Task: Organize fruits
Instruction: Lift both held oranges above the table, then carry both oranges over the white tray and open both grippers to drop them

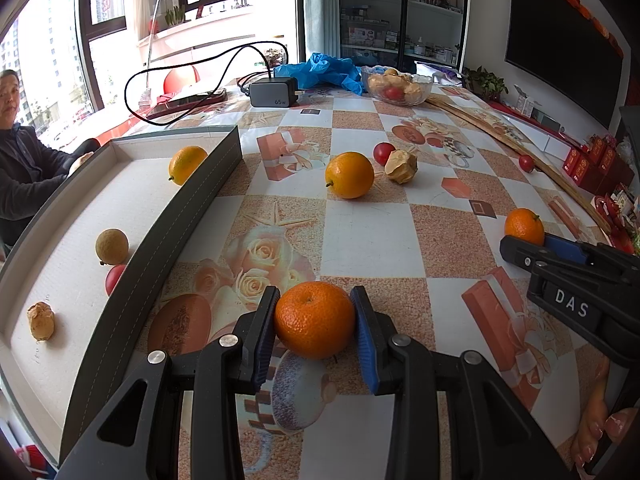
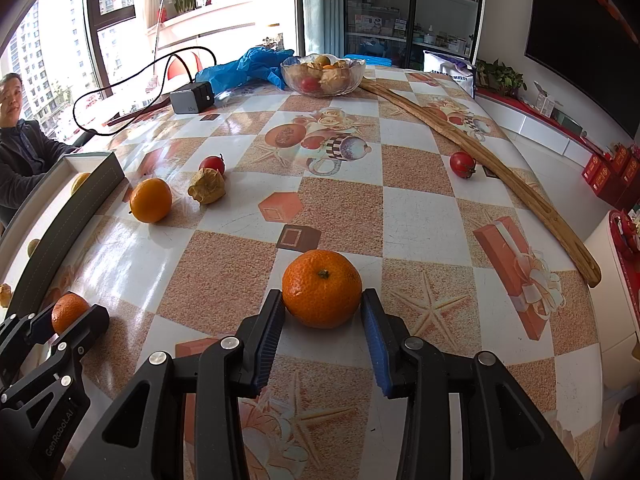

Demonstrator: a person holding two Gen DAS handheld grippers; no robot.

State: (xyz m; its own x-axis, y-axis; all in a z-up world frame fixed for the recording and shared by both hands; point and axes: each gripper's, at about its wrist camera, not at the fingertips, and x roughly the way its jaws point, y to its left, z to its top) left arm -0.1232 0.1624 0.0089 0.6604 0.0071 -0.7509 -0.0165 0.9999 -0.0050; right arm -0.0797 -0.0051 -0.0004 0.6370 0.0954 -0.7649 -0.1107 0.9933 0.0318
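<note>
I am holding one mandarin in each gripper, both resting on the table.

My left gripper [image 1: 314,322] is clamping a mandarin [image 1: 315,319], its underside hidden by my fingers; my right gripper [image 2: 323,306] is pinching another mandarin [image 2: 322,288]. The tray [image 1: 192,216] wall is cutting off a tomato [image 1: 115,278] beside a brown fruit [image 1: 112,246]. An orange [image 1: 349,175], a husked fruit [image 1: 401,166] and a glass bowl [image 1: 398,84] are lying farther out on the table [image 1: 376,236].
</note>
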